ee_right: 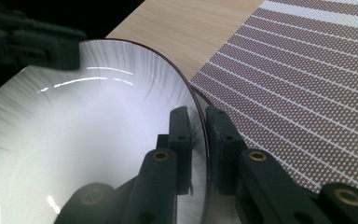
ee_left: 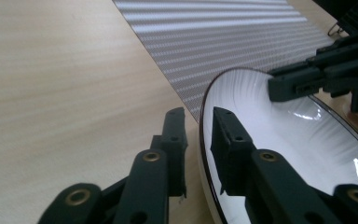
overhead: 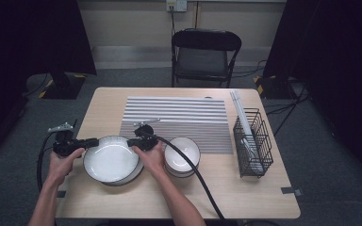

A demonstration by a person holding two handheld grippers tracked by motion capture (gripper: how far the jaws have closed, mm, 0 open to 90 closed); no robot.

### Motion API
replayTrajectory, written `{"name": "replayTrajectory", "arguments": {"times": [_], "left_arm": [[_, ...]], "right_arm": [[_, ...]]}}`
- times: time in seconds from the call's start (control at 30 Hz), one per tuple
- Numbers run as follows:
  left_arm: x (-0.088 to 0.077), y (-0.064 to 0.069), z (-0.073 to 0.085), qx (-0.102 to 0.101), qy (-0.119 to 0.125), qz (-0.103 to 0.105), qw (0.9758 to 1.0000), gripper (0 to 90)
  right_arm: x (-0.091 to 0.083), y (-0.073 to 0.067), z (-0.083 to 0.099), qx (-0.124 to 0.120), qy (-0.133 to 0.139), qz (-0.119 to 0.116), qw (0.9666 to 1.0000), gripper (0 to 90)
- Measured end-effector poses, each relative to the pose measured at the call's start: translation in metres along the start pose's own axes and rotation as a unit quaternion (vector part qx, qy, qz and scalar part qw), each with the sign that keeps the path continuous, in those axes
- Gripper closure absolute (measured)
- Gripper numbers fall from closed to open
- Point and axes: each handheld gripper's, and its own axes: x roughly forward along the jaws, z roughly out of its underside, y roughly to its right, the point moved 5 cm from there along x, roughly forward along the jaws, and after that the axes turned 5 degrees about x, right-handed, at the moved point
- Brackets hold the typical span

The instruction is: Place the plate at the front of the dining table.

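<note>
The large bowl (overhead: pixel 111 162) sits on the pale wood-grain surface (overhead: pixel 245 188), at the front left, its far edge overlapping the near edge of the striped placemat (overhead: pixel 179 117). It is a wide, shallow, round vessel of glossy white ceramic with a thin dark rim line and fine radial grey streaks fading down the inner wall; light glints on the glaze.

The left gripper (overhead: pixel 90 141) grasps the bowl's left rim: in the left gripper view one jaw lies inside the wall and one outside, closed on the thin edge. The right gripper (overhead: pixel 133 142) grasps the opposite rim in the same manner, one jaw on the white interior, the other outside over the placemat. Both sets of jaws are matt black with brass-coloured pivots.

Just right of the bowl stands a stack of smaller white bowls (overhead: pixel 182 156). A black wire basket (overhead: pixel 252 141) stands near the right edge. The placemat is woven, brown-grey with pale stripes.
</note>
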Motion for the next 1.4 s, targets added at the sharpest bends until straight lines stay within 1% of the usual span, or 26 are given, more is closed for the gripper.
{"name": "replayTrajectory", "arguments": {"times": [0.03,0.07,0.13,0.17,0.27,0.33,0.37,0.43,0.47,0.5,0.63,0.77,0.83,0.9,0.97,1.0,1.03,1.07,1.1,1.17,1.2,1.23,1.27,1.3,1.37,1.4], "left_arm": [[0.0,0.0,0.001,0.008,-0.002,0.001,1.0,79.8],[0.001,0.002,-0.001,0.01,0.006,-0.002,0.9999,85.6],[0.001,0.002,-0.002,0.012,0.008,-0.006,0.9999,86.0],[0.002,0.003,-0.003,0.011,0.005,-0.008,0.9999,86.0],[0.002,0.002,-0.003,0.011,0.006,-0.009,0.9999,86.3],[0.002,0.002,-0.006,0.009,0.017,-0.011,0.9998,86.3],[0.003,0.002,-0.007,0.008,0.018,-0.015,0.9997,86.2],[0.003,0.002,-0.009,0.013,0.024,-0.021,0.9994,86.0],[0.004,0.001,-0.01,0.01,0.023,-0.02,0.9995,86.0],[0.005,0.001,-0.01,0.012,0.025,-0.021,0.9994,86.1],[0.008,-0.001,-0.011,0.009,0.031,-0.017,0.9993,86.1],[0.008,-0.001,-0.011,0.009,0.029,-0.017,0.9994,86.1],[0.008,-0.001,-0.01,0.007,0.029,-0.015,0.9994,86.2],[0.008,-0.001,-0.01,0.007,0.03,-0.014,0.9994,86.2],[0.008,-0.002,-0.01,0.004,0.029,-0.011,0.9995,86.3],[0.008,-0.001,-0.009,0.001,0.028,-0.01,0.9995,86.3],[0.008,-0.001,-0.009,0.0,0.028,-0.01,0.9996,86.0],[0.007,-0.001,-0.009,0.0,0.026,-0.012,0.9996,86.0],[0.007,-0.001,-0.008,-0.001,0.025,-0.018,0.9995,81.5],[0.003,0.0,-0.006,-0.008,0.025,-0.014,0.9995,81.4],[0.002,0.0,-0.006,-0.006,0.025,-0.017,0.9995,77.9],[-0.001,0.002,-0.005,-0.001,0.018,-0.017,0.9997,73.7],[-0.001,0.002,-0.005,-0.001,0.018,-0.017,0.9997,72.6],[-0.001,0.002,-0.004,-0.004,0.014,-0.015,0.9998,72.6],[0.002,0.003,-0.002,-0.002,0.006,-0.006,1.0,77.7],[0.004,0.004,-0.001,0.002,-0.002,-0.01,1.0,80.0]], "right_arm": [[0.0,0.0,0.0,0.0,0.002,-0.001,1.0,82.0],[-0.001,0.0,0.0,0.0,0.006,0.001,1.0,82.8],[-0.002,0.0,-0.001,0.003,0.009,0.002,1.0,83.4],[-0.002,0.001,-0.002,0.004,0.011,0.003,0.9999,83.8],[-0.003,0.001,-0.004,0.004,0.017,0.004,0.9998,84.2],[-0.003,0.001,-0.005,0.005,0.018,0.005,0.9998,84.2],[-0.004,0.001,-0.008,0.002,0.022,0.008,0.9997,84.4],[-0.004,0.002,-0.009,0.001,0.023,0.01,0.9997,84.4],[-0.004,0.002,-0.011,0.0,0.025,0.013,0.9996,84.4],[-0.004,0.003,-0.013,0.001,0.029,0.016,0.9994,84.5],[-0.004,0.005,-0.014,-0.004,0.038,0.021,0.999,84.2],[-0.004,0.006,-0.014,0.0,0.035,0.017,0.9993,83.8],[-0.003,0.006,-0.013,0.001,0.029,0.017,0.9994,82.4],[-0.002,0.006,-0.01,0.005,0.021,0.017,0.9996,79.2],[-0.001,0.006,-0.009,0.009,0.022,0.017,0.9996,79.5],[-0.001,0.006,-0.009,0.009,0.022,0.017,0.9996,79.5],[-0.001,0.006,-0.009,0.002,0.025,0.017,0.9996,80.2],[-0.001,0.006,-0.009,0.002,0.025,0.017,0.9996,80.2],[-0.001,0.006,-0.009,0.004,0.025,0.016,0.9995,80.6],[-0.001,0.006,-0.01,0.004,0.025,0.016,0.9996,80.7],[-0.001,0.007,-0.01,0.002,0.025,0.015,0.9996,80.8],[-0.001,0.007,-0.01,0.003,0.025,0.014,0.9996,80.8],[-0.001,0.007,-0.01,0.003,0.025,0.014,0.9996,80.8],[-0.001,0.007,-0.01,0.003,0.026,0.015,0.9996,80.8],[-0.001,0.006,-0.01,0.003,0.026,0.015,0.9996,80.9],[-0.001,0.006,-0.01,0.003,0.026,0.015,0.9996,80.9]]}}
